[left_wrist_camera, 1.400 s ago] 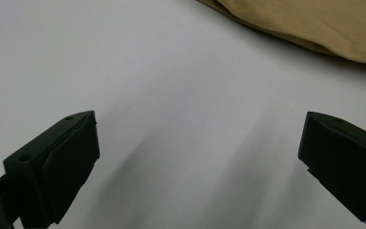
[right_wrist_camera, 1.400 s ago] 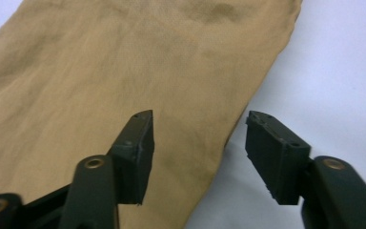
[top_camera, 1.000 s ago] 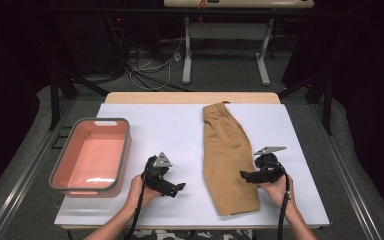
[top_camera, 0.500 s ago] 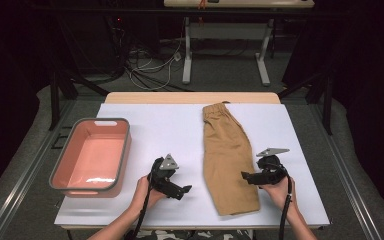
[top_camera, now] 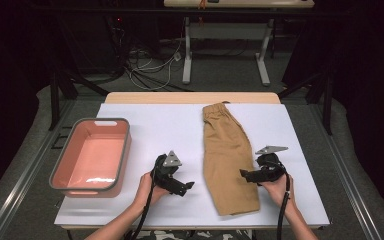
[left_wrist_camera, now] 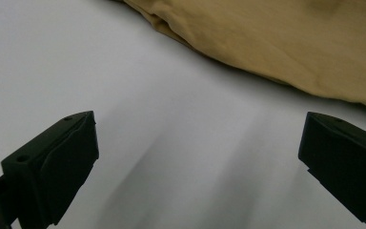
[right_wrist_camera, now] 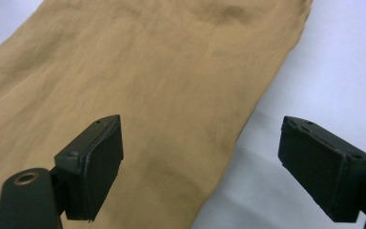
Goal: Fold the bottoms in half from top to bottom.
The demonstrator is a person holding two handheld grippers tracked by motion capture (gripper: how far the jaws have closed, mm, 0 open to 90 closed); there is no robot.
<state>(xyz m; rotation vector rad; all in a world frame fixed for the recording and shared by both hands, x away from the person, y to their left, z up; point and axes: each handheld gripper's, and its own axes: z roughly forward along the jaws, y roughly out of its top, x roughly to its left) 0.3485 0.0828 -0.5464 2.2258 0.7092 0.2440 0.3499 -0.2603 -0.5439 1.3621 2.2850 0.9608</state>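
Right gripper [top_camera: 244, 174]: jaws wide and just opening further, empty, straddling the right edge of the folded tan shorts [top_camera: 227, 155]. Left gripper [top_camera: 189, 186]: jaws wide, over white table [top_camera: 155, 125] beside the shorts. High view adds the pink basin [top_camera: 122, 155] at left.

Shorts [top_camera: 227, 155] lie on the table [top_camera: 155, 125], right of centre. Your basin [top_camera: 92, 157] sits at nine o'clock of them, well apart.
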